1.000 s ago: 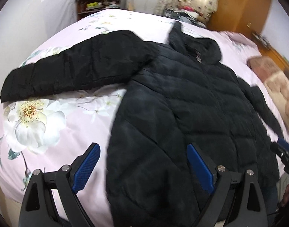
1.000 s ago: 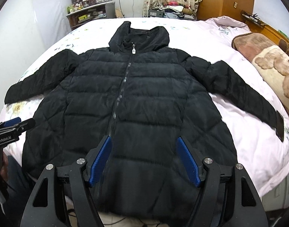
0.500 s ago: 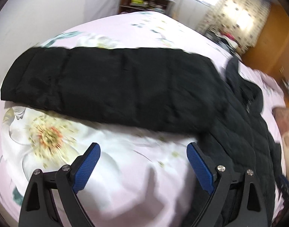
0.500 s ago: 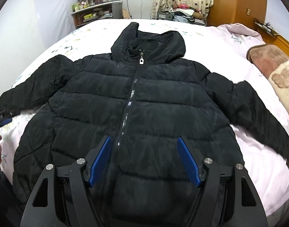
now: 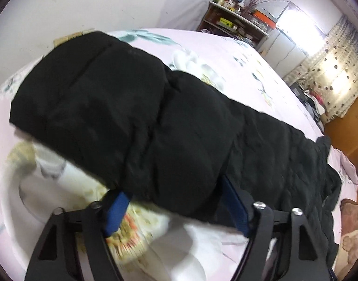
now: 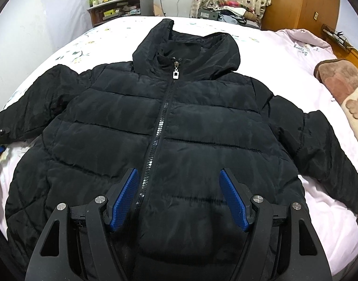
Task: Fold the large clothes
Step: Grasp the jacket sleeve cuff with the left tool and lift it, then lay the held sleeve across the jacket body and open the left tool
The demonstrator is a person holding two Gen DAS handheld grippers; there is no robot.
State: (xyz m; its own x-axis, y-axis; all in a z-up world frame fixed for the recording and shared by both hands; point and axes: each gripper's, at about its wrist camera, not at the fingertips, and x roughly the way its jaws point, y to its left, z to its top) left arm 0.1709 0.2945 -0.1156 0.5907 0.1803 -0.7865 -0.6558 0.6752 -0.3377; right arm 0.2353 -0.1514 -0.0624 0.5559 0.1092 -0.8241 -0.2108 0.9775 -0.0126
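A black hooded puffer jacket lies zipped, front up, on the bed with both sleeves spread out. In the left wrist view its left sleeve fills the frame, cuff toward the wall. My left gripper has reached the sleeve's near edge and its jaws are closing, with the padded edge between the blue pads and covering their tips. My right gripper hovers open over the lower front of the jacket, straddling the zipper with nothing between its fingers.
The bed has a pale pink floral sheet. A brown plush blanket lies at its right edge. A cluttered shelf and a wooden wardrobe stand beyond the bed. A white wall runs by the cuff.
My left gripper swung left from the jacket's body, rolled, and came down onto the sleeve, jaws narrowing. My right gripper moved forward and lower over the jacket's front.
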